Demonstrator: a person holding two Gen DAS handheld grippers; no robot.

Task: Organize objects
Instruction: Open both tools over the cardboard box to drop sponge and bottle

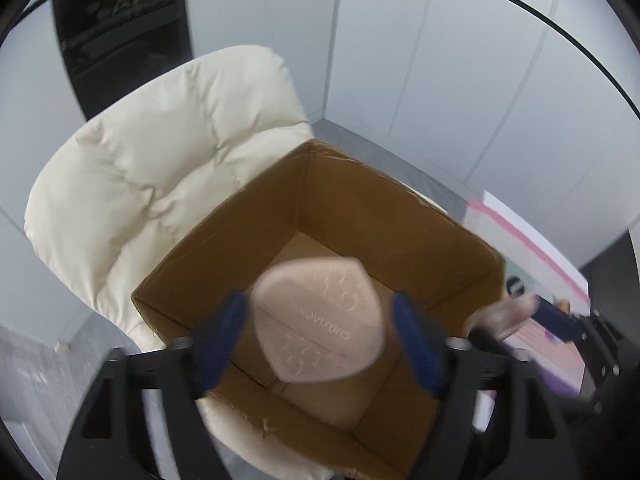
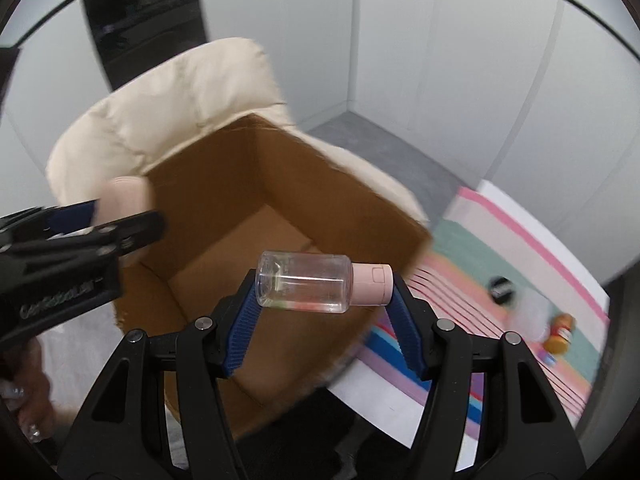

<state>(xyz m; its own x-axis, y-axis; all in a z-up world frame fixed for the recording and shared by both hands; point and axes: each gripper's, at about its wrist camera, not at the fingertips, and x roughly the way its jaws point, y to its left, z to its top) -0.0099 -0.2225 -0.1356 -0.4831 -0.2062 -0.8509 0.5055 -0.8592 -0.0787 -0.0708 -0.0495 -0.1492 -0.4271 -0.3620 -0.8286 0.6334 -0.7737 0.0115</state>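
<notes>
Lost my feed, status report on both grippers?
Left gripper open, pink compact loose between pads, over cardboard box. Right gripper shut on clear bottle. Nothing in the way.

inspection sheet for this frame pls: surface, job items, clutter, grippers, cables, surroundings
Surface: cream padded chair carrying an open cardboard box; striped mat to the right.
Job's things: pink case, between the left gripper's pads over the box, no contact visible; clear bottle with pink cap lying crosswise in the right gripper, above the box edge.
Clutter: on the mat, a black round lid, a small orange bottle; blurred.
Grippers: left gripper open, pads clear of the case; right gripper shut on the bottle, end to end.
Cables: nothing seen.
Surroundings: white panel walls, grey floor, dark panel behind the chair.
</notes>
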